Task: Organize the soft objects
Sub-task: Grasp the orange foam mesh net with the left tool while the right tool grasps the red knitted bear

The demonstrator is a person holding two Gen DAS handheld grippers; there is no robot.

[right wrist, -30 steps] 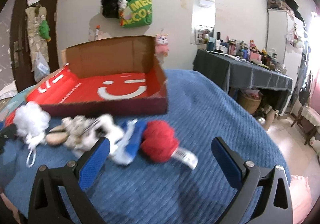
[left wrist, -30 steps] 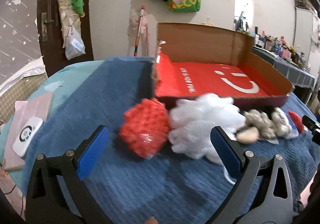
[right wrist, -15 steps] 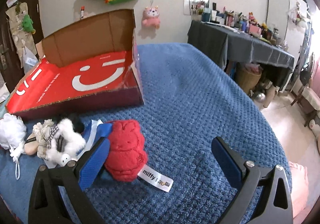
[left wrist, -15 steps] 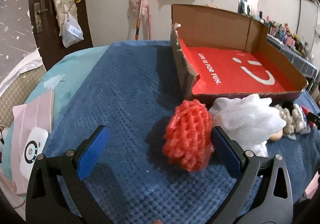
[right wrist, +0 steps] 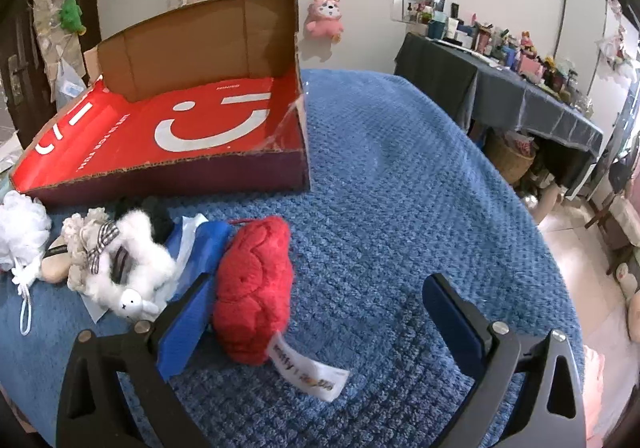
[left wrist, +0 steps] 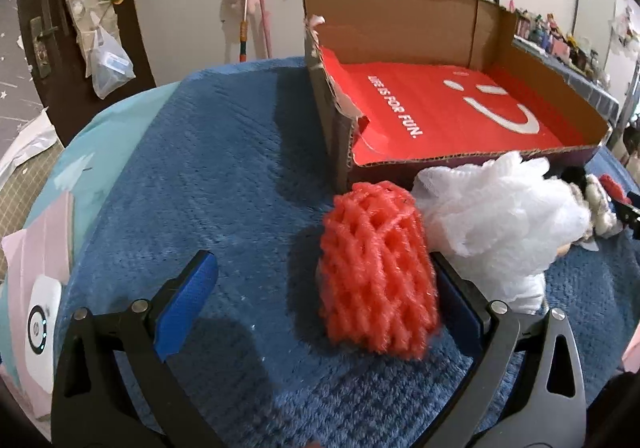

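In the left wrist view, the left gripper (left wrist: 320, 308) is spread wide and grasps nothing. It sits low over the blue blanket (left wrist: 208, 175) so that the orange foam net (left wrist: 378, 272) falls between its fingers, pressed near the right-hand finger and well apart from the other. The net stands roughly upright, its long axis leaning slightly away from the camera, just beside the white bath pouf (left wrist: 496, 215). Both lie before the near wall of the red cardboard box (left wrist: 472, 163), probably the intended container.

In the right wrist view, the right gripper (right wrist: 320, 316) is likewise released and empty. The red plush (right wrist: 254, 288) lies touching its left-hand finger, with its long axis running away toward the box (right wrist: 180, 179) and its label end (right wrist: 310, 372) pointing back at the camera. A white plush (right wrist: 136, 276) crowds its far side, so the gripper seems offset to straddle the red one alone.
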